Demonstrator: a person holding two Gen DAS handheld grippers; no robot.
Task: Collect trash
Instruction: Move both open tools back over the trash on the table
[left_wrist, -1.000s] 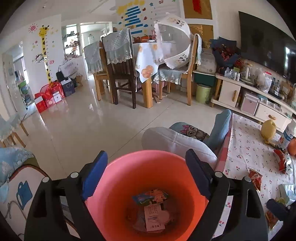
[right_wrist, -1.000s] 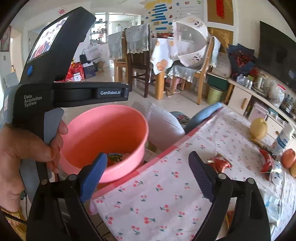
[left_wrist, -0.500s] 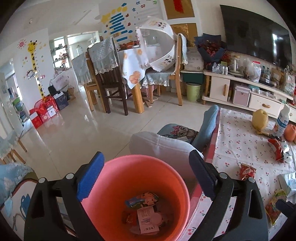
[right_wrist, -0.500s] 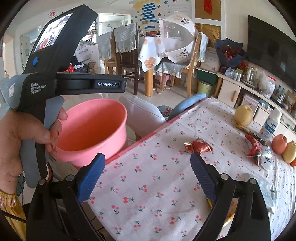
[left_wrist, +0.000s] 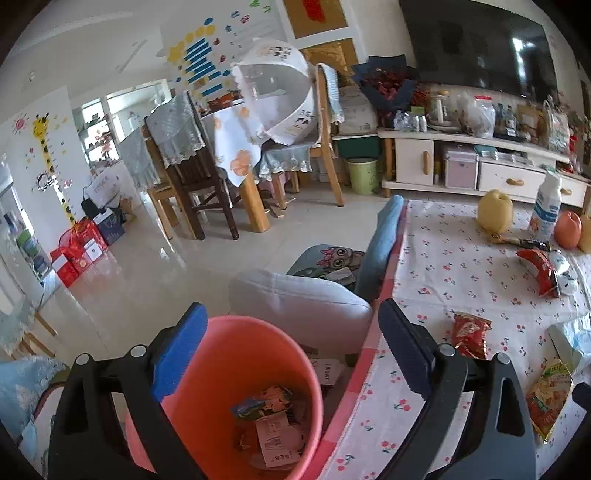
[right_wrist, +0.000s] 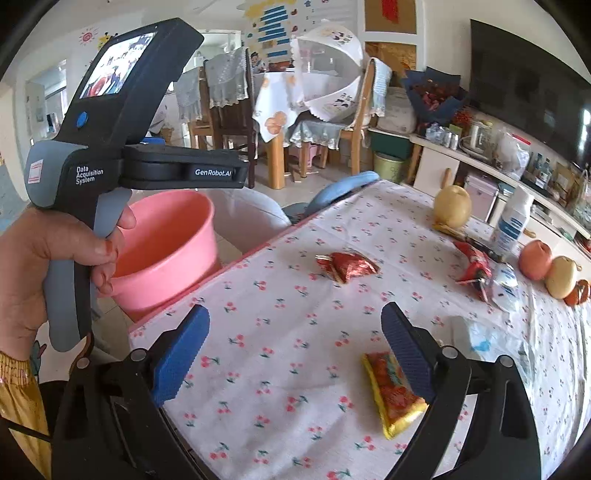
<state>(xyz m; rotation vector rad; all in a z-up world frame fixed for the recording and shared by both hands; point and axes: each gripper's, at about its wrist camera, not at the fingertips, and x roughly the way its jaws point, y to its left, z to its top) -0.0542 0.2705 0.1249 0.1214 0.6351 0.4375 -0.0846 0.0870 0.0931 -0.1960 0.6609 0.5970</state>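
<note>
A pink bin (left_wrist: 236, 373) with several wrappers (left_wrist: 273, 432) in it stands low beside the cherry-print table (left_wrist: 436, 273). My left gripper (left_wrist: 290, 310) hangs open above it: its left finger overlaps the bin's rim and its right finger stands clear over the table edge. My right gripper (right_wrist: 295, 310) is open over the tablecloth (right_wrist: 280, 295) with nothing between its fingers. A yellow-and-red wrapper (right_wrist: 391, 395) lies flat just inside its right finger. A crumpled red wrapper (right_wrist: 347, 264) lies farther out, and another red wrapper (right_wrist: 474, 267) lies near the fruit. A hand holds the left gripper's handle (right_wrist: 70, 236).
A yellow fruit (right_wrist: 452, 206), a white bottle (right_wrist: 511, 225), an apple (right_wrist: 533, 258) and a clear bag (right_wrist: 487, 336) sit along the table's right side. A grey cushioned seat (left_wrist: 299, 302) and a blue chair back (left_wrist: 384, 236) stand beyond the bin. Dining chairs and a TV cabinet stand farther back.
Both views have swung right over the table. The left jaws have spread off the bin, which now sits lower left. The yellow-and-red wrapper has come into the right wrist view.
</note>
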